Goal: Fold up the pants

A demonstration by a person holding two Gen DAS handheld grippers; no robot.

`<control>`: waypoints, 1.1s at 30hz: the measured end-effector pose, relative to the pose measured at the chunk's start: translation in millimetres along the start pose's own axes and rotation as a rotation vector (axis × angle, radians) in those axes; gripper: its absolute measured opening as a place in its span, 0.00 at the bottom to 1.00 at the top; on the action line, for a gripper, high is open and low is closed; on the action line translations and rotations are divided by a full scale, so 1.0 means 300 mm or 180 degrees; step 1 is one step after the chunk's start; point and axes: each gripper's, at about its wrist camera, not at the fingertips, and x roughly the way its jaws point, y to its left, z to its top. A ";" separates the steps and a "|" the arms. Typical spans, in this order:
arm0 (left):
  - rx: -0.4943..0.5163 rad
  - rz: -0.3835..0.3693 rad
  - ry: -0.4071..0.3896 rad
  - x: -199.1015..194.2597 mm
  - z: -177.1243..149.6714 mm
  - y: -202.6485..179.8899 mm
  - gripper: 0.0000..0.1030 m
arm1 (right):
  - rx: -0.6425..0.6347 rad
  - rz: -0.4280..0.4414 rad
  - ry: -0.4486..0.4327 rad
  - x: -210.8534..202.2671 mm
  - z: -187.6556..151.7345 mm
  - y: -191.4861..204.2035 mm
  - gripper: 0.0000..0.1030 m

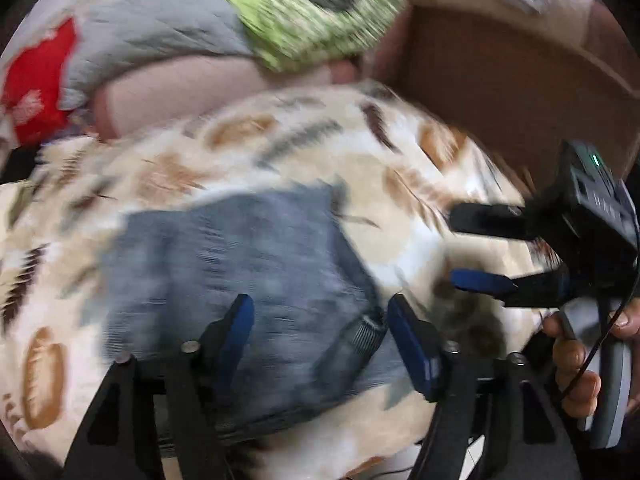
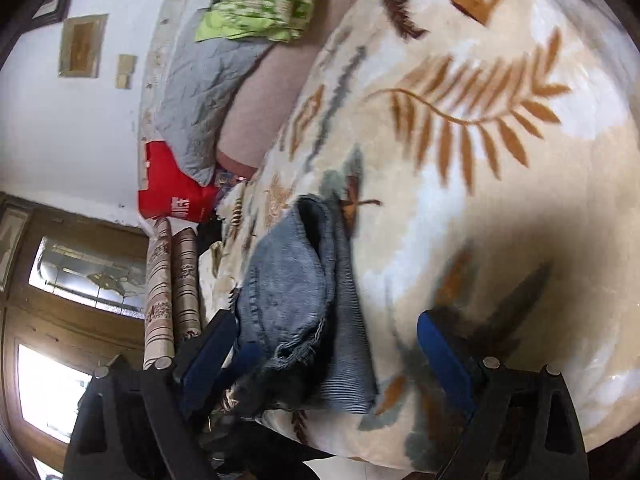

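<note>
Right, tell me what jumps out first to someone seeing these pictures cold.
The blue denim pants folded into a compact bundle on the cream leaf-patterned blanket catch the eye first, lying between the open fingers of the left claw. The right claw hangs open just to their right, gripping nothing. Behind, a lime-green patterned cloth rests on a grey quilt, with a red bag at the bed's far edge.

In the left wrist view the folded pants lie on the blanket at lower centre, the right gripper at the right edge, and a pillow and quilt at the upper left.
</note>
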 end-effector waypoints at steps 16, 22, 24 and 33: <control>-0.1166 0.0957 0.0206 -0.048 -0.129 0.513 0.76 | 0.0186 0.0231 0.0608 0.247 -0.169 0.036 0.81; -0.1136 0.0920 0.0189 -0.009 -0.110 0.497 0.76 | -0.0041 -0.0026 0.0648 0.261 -0.186 0.082 0.82; -0.1144 0.0936 0.0214 -0.002 -0.113 0.501 0.76 | -0.0023 0.0019 0.0638 0.260 -0.187 0.076 0.82; -0.1179 0.1033 0.0270 0.043 -0.136 0.516 0.76 | -0.0315 -0.0281 0.0687 0.234 -0.162 0.184 0.82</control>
